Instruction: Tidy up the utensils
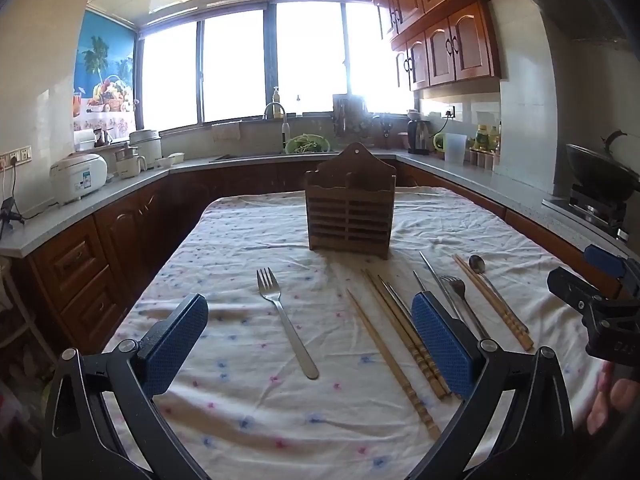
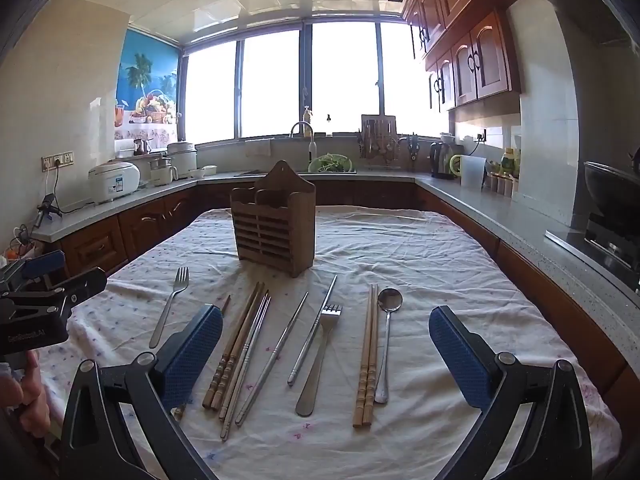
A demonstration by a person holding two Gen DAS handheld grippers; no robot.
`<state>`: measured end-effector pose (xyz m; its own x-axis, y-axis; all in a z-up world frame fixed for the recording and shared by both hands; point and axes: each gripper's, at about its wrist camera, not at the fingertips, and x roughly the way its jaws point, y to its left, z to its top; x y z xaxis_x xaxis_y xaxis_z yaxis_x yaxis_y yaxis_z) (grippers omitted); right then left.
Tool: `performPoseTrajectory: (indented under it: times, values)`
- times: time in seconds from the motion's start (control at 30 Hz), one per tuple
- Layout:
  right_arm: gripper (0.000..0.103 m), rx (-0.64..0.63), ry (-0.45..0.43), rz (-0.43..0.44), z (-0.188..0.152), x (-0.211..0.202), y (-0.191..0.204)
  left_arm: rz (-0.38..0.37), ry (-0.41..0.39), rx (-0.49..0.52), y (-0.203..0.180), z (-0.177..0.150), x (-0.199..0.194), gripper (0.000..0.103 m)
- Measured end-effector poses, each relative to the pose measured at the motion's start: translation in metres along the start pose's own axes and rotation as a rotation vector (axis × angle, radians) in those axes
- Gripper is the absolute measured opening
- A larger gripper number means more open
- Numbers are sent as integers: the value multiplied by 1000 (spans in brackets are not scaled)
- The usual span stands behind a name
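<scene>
Presently, the utensils lie loose across the middle of the surface (image 2: 420, 248), below the wooden holder (image 2: 274, 224) at frame centre, evidently laid out for sorting. I hold both the left tongs (image 1: 310, 338) and the right tongs (image 2: 326, 354) released, grasping nothing. Kitchen cabinets and windows surround.

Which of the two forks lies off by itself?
The left fork, alone on the cloth with nothing touching it. The other fork lies amid the chopsticks, a metal chopstick crossing by its tines.
</scene>
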<state>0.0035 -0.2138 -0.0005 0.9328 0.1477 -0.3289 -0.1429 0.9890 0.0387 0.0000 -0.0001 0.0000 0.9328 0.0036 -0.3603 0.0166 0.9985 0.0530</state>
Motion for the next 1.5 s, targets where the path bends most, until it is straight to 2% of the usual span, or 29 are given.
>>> performPoseTrajectory:
  times: [0.13, 0.2, 0.27, 1.5]
  values:
    - [103, -13, -20, -7, -1, -5, 7, 4, 3, -9, -3, 1, 1, 103]
    - [103, -9, -23, -3, -1, -6, 6, 7, -26, -8, -10, -2, -8, 103]
    - [103, -5, -23, -2, -1, -5, 7, -7, -10, -42, 5, 0, -3, 103]
    - [103, 21, -20, 41, -1, 0, 4, -10, 5, -37, 3, 3, 2, 103]
